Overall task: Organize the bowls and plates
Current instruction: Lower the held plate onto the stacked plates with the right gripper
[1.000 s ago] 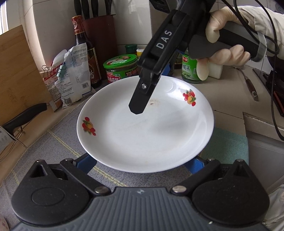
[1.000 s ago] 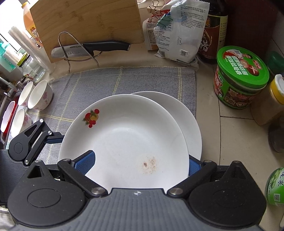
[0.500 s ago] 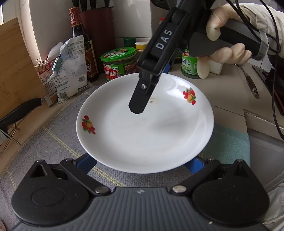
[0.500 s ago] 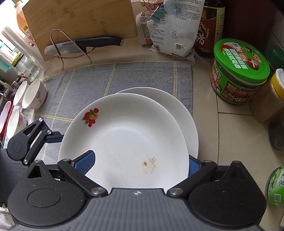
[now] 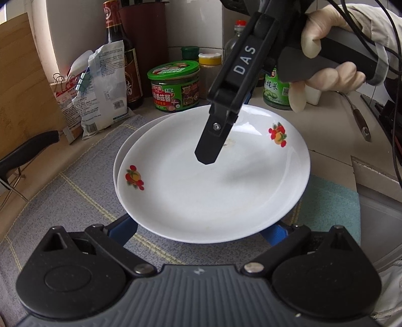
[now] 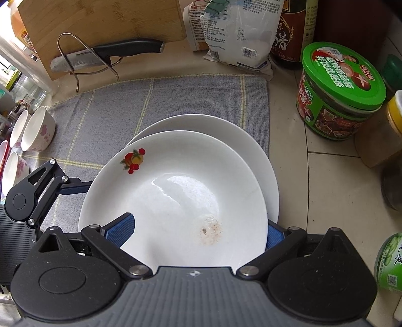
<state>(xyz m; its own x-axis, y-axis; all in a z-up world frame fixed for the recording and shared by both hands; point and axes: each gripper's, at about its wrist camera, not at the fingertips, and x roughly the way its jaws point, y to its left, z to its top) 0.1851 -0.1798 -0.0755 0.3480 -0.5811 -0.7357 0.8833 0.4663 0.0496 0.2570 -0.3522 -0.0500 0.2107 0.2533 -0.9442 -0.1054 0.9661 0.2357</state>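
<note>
A white plate with fruit decals (image 6: 176,196) is gripped at its near rim by my right gripper (image 6: 196,232), shut on it with one blue pad above and one below. In the left wrist view its upper finger (image 5: 209,148) reaches over the same plate (image 5: 213,191). That plate hangs tilted just over a second white plate (image 6: 213,125) lying on the grey mat, whose rim (image 5: 118,161) peeks out at the left. My left gripper (image 5: 198,231) is open, both blue fingers spread wide under the held plate's near edge. Whether they touch it is unclear.
The grey checked mat (image 6: 150,100) covers the counter. A knife on a wire rack (image 6: 113,50) and a cutting board (image 6: 100,22) stand behind it. A green-lidded jar (image 6: 339,93), bottles and a clipped bag (image 6: 233,32) crowd the back right. Several small bowls (image 6: 37,128) sit at the left. A teal cloth (image 5: 331,206) lies near the sink edge.
Both grippers have carried the held plate toward the jars and over the second plate, whose rim has come into the left wrist view. The grip is unchanged.
</note>
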